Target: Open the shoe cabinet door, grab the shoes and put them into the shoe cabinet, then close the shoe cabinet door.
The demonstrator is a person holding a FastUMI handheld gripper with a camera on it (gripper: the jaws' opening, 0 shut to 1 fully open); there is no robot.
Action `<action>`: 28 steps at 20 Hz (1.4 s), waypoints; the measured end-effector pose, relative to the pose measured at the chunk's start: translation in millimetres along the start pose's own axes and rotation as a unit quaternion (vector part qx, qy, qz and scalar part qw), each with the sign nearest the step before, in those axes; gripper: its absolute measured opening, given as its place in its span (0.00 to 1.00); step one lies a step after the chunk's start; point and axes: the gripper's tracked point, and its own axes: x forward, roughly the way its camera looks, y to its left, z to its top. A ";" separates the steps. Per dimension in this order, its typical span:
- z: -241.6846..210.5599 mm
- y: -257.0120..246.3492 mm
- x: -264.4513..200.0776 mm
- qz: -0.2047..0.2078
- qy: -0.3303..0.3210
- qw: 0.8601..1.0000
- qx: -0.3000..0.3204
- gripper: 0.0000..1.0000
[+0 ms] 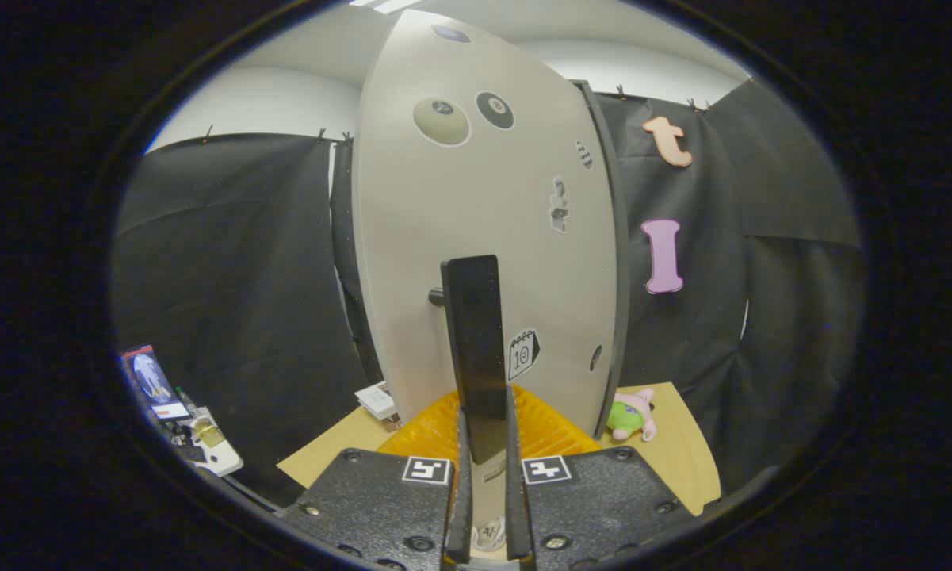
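- Shoe cabinet door: tall pale panel, standing upright dead ahead of the fingers, filling the middle of the gripper view; dark edge strip down its right side.
- Door handle: dark upright bar on a short peg, running down between the two fingers; looks stiff and smooth, likely the one sound place to take hold.
- Gripper: fingers drawn close, one on each side of the handle's lower end; seemingly pressed on it, though true contact hard to confirm.
- Handling, as a judgement: rigid hinged panel, light to swing, no give; smooth bar may slip if pulled off-axis, so pull square and steady.
- Writing: stickers on the door, two billiard-ball ones near the top, one showing "8"; calendar-style sticker beside the handle reading "10"; other small stickers too blurred to read.
- Around: yellow ribbed surface at the door's foot, wooden tabletop, plush toy just right of the door.
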 end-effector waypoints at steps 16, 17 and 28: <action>4.6 -71.7 -23.7 -0.075 -0.012 0.997 0.021 0.04; 5.0 -74.8 -23.0 -0.077 -0.013 0.997 0.024 0.04; 3.3 -81.4 -28.3 -0.074 -0.012 0.997 0.012 0.04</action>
